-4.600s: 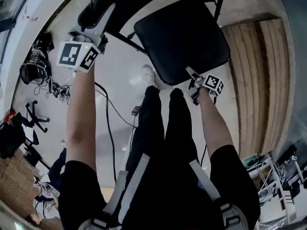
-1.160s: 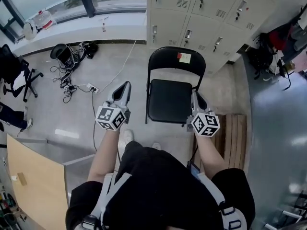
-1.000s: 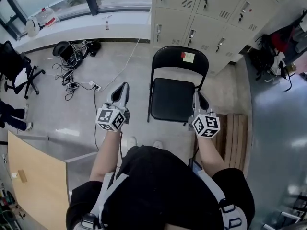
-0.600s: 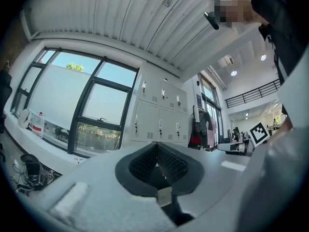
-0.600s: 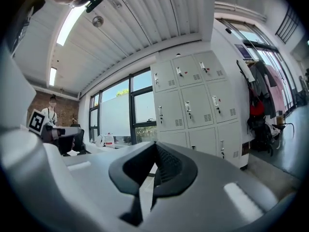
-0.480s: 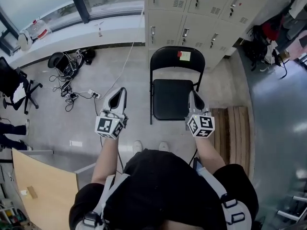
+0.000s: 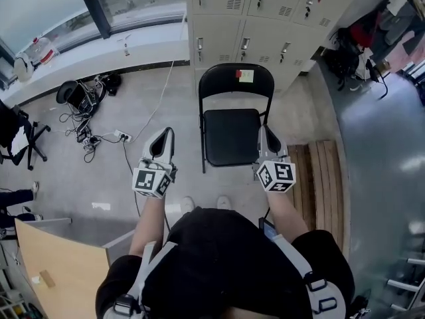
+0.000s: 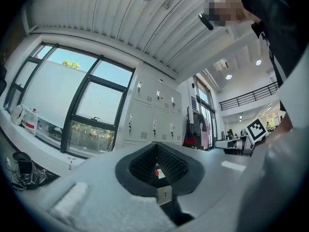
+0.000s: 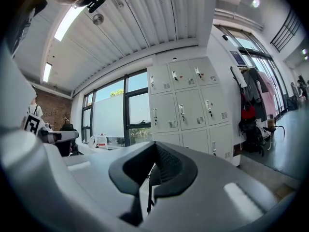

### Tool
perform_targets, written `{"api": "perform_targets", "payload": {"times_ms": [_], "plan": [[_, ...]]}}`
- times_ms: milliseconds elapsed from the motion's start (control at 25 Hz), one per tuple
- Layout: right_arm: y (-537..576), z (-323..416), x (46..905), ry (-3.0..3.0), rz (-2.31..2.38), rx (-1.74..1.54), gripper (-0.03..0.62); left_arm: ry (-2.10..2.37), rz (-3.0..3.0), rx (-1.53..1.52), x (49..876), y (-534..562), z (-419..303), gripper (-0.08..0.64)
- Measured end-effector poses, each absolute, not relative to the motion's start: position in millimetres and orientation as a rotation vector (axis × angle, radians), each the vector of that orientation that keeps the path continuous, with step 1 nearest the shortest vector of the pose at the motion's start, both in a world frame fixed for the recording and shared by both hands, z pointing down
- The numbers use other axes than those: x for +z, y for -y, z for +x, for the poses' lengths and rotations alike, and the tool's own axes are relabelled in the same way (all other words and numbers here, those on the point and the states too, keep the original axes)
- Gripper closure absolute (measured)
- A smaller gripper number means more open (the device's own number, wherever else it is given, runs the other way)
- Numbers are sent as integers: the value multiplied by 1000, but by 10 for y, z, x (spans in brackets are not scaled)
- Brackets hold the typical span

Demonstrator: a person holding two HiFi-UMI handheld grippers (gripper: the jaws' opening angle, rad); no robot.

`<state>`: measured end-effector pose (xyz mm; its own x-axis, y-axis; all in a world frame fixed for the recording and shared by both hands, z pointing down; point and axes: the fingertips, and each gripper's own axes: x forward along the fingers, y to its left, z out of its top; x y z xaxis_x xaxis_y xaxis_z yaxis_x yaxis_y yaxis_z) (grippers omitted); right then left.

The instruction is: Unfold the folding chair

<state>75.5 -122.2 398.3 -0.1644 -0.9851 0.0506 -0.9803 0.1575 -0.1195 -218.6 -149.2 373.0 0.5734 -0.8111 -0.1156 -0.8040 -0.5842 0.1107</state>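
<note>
Chair (image 7: 229, 135) corner behind right gripper (image 7: 265, 133)

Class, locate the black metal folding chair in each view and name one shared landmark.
Head view: black metal folding chair, unfolded, upper centre.
Left gripper view: chair glimpsed through the jaw notch, lower centre.
Right gripper view: chair glimpsed through the jaw notch, lower centre.
Shared landmark: grey lockers.

Pale grey metal lockers (image 7: 252, 5) stand along the far wall, beside a big dark-framed window (image 7: 46, 5). On the smooth grey floor (image 7: 80, 178) lie tangled black cables (image 7: 89, 128) and brown wooden slats (image 7: 322, 185).
</note>
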Motion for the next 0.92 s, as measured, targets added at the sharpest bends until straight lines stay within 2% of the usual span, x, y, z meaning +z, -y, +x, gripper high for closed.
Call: {"api": "perform_targets", "payload": {"times_ms": [920], "plan": [[1262,683,3818,-2340,-2030,-134,588,1300,2807,-268,3617,1611,-1948,562]]}}
